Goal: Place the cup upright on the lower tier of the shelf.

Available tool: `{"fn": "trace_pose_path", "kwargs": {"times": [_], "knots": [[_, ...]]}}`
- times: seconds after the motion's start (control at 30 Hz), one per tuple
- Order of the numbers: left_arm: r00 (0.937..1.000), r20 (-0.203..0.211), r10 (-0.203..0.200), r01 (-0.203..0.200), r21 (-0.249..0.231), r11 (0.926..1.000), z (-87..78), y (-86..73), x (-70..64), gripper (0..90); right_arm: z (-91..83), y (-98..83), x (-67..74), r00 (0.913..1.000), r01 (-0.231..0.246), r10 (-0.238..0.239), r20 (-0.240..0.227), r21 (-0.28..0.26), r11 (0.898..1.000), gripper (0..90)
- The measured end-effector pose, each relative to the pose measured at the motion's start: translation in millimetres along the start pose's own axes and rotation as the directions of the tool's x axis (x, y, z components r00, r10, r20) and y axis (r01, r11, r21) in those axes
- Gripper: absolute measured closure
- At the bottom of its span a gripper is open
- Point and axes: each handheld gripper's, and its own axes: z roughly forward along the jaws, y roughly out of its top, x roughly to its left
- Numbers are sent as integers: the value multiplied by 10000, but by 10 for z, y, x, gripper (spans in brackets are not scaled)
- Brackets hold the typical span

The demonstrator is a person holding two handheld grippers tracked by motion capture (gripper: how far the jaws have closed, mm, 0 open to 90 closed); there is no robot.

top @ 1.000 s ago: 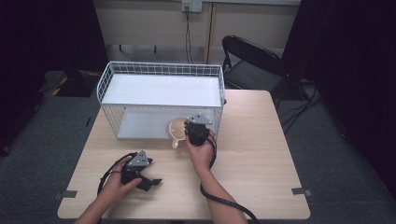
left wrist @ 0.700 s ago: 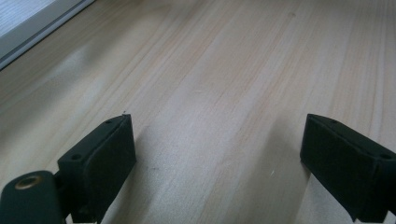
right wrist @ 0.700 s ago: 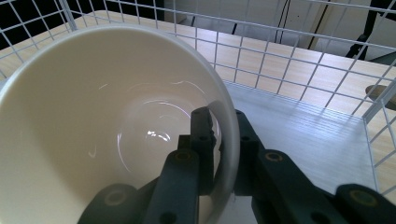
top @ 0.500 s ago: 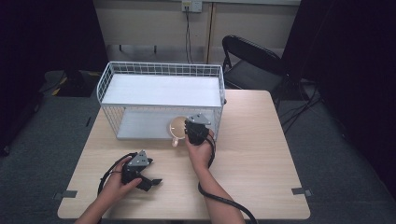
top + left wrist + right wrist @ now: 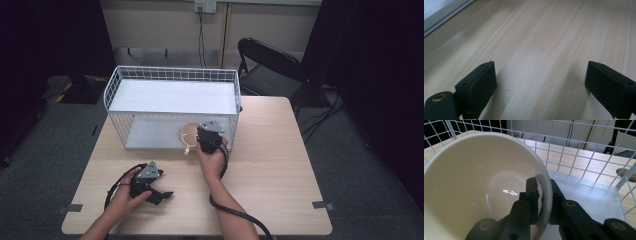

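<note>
The cup is cream-white and sits at the open front of the wire rack, on the lower shelf of that rack, close to its front right corner. Its handle points toward the near edge of the table. The right gripper holds the cup by the rim: in the right gripper view one black jaw is inside the cup and the other jaw is outside, and the thin wall is pressed between them. In the same view the inside of the cup is smooth and shiny, with nothing in it. Behind the cup I can see the white wires of the rack and the pale ribbed shelf.

The rack stands at the far left part of the table, with its back along the far edge. It has a white upper shelf above the lower one.

The left gripper rests near the near left corner of the table, well apart from the rack and the cup. Its jaws stand wide, and in the left gripper view there is only bare wood of the table between them. A black cable runs from the right gripper along the forearm toward the near edge.
</note>
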Motion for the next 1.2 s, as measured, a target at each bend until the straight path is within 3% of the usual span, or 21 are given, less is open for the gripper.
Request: {"fn": "trace_pose_path", "kwargs": {"times": [0.63,0.83,1.2], "knots": [[10000,1,1,-1,1,10000,0,0,0,98,-8,-19,-50,9992,-404,404,-6,-82,9991,784],[10000,3,1,-1,3,10000,0,0,0,98,-5,-25,-60,9991,-390,392,172,-122,9992,715],[10000,2,-1,1,1,10000,0,0,0,98,-34,-14,-90,9983,-574,576,65,-261,9980,611]]}}
